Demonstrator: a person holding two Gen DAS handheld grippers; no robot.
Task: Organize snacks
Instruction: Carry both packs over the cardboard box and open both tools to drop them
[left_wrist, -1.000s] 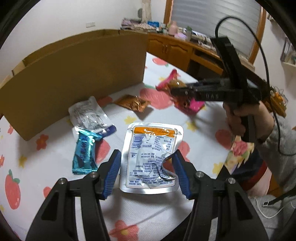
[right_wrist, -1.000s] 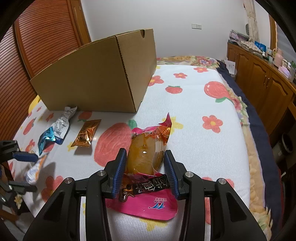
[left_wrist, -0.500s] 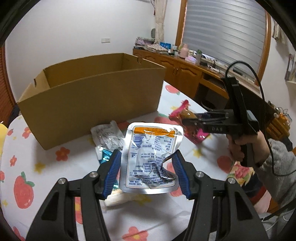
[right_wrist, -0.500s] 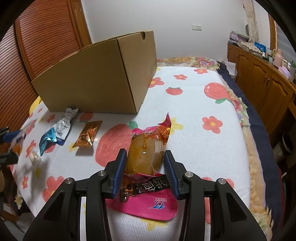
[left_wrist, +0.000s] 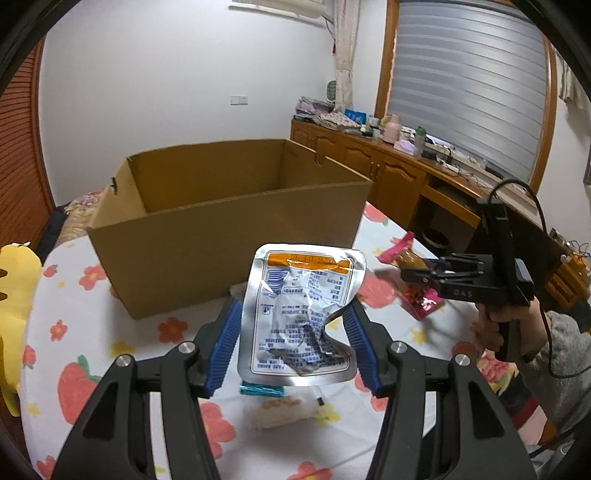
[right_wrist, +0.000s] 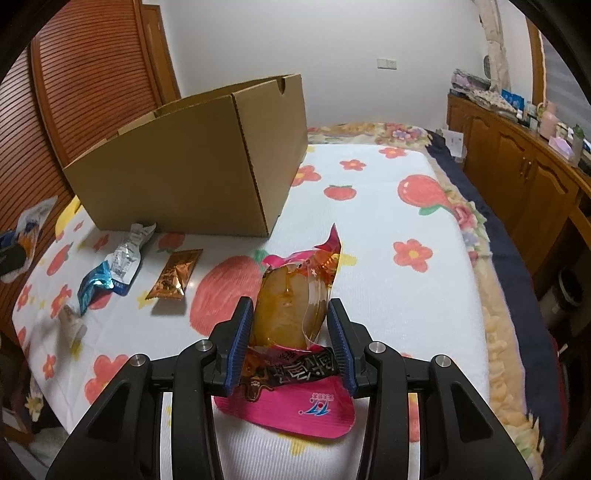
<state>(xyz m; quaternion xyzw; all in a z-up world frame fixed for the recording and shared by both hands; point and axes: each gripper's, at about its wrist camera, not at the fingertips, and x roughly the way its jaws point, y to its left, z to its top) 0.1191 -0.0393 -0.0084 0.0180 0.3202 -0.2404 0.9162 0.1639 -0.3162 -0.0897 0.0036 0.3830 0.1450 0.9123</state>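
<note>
White walls (left_wrist: 166, 74), wooden cabinets (left_wrist: 369, 162), blinds (left_wrist: 469, 74) over the window.

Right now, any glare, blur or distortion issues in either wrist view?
Left wrist: glare streaks across the silver pouch, so its print is partly washed out; fisheye bows the cardboard box and blackens the corners. Right wrist: sharp centrally on the pink snack pack, soft toward the left edge; the packs cast only soft shadows on the bedspread.

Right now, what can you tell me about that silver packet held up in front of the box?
The silver foil pouch is flat, crinkled and shiny, with an orange band across its top and blue print on a white panel. It has a dent on its right edge. The left gripper pinches it between blue ribbed pads, holding it upright above the bedspread, before the open cardboard box.
</note>
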